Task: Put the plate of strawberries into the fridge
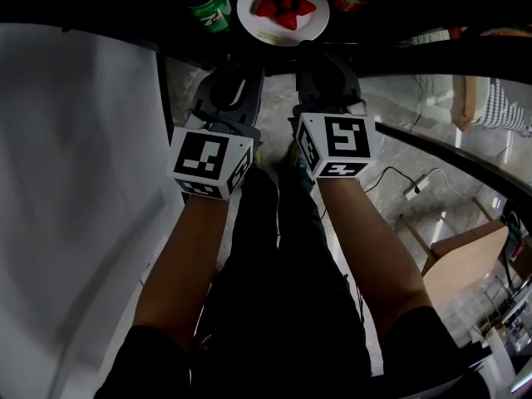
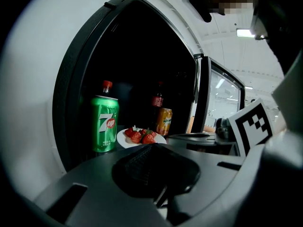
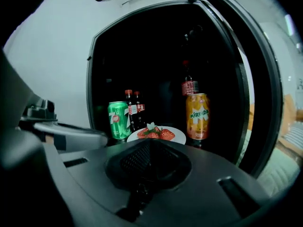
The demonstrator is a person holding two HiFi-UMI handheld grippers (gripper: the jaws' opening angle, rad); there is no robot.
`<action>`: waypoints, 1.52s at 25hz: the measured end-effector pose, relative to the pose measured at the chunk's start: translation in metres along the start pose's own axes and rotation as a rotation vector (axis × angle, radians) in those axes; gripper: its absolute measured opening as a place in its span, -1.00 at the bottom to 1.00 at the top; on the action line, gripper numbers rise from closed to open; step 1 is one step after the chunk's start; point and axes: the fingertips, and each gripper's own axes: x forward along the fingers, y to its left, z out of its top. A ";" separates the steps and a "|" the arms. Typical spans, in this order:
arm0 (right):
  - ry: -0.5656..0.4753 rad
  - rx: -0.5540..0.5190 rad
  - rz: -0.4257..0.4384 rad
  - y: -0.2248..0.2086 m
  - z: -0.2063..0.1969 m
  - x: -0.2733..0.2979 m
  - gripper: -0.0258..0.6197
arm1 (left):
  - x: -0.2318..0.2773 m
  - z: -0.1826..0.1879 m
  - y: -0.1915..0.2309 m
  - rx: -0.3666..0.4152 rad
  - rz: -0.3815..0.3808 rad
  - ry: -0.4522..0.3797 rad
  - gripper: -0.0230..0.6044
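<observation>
- The plate [image 1: 249,11] is showing as smooth and glossy, like glazed ceramic.
- The strawberries [image 1: 283,8] are glistening.
- The green can [image 2: 105,124] and the orange can [image 3: 197,116] are gleaming like printed metal.
- The left gripper [image 2: 150,146] and the right gripper [image 3: 149,143] are looking like grey matt plastic.
- Their pads [image 3: 136,161] are showing a black, cross-hatched face.
- The floor [image 1: 391,140] is shining like polished stone.

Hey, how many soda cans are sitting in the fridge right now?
2: a green can just left of the plate of strawberries, and an orange can just right of it. More may be hidden in the dark behind them.
</observation>
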 end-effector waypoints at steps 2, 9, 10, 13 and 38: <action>0.012 -0.034 0.002 0.001 -0.008 0.001 -0.91 | 0.003 0.000 0.001 0.014 0.000 -0.001 -0.97; 0.020 -0.107 0.010 0.005 -0.022 0.004 -0.91 | 0.010 -0.004 0.007 0.045 0.003 0.003 -0.97; 0.019 -0.116 0.013 0.006 -0.023 0.005 -0.91 | 0.010 -0.005 0.007 0.048 0.003 0.005 -0.97; 0.026 -0.111 0.009 0.004 -0.027 0.007 -0.91 | 0.012 -0.007 0.008 0.042 0.006 0.013 -0.97; 0.047 -0.095 0.069 0.001 -0.010 0.022 -0.91 | 0.023 0.009 0.010 0.036 0.008 0.004 -0.97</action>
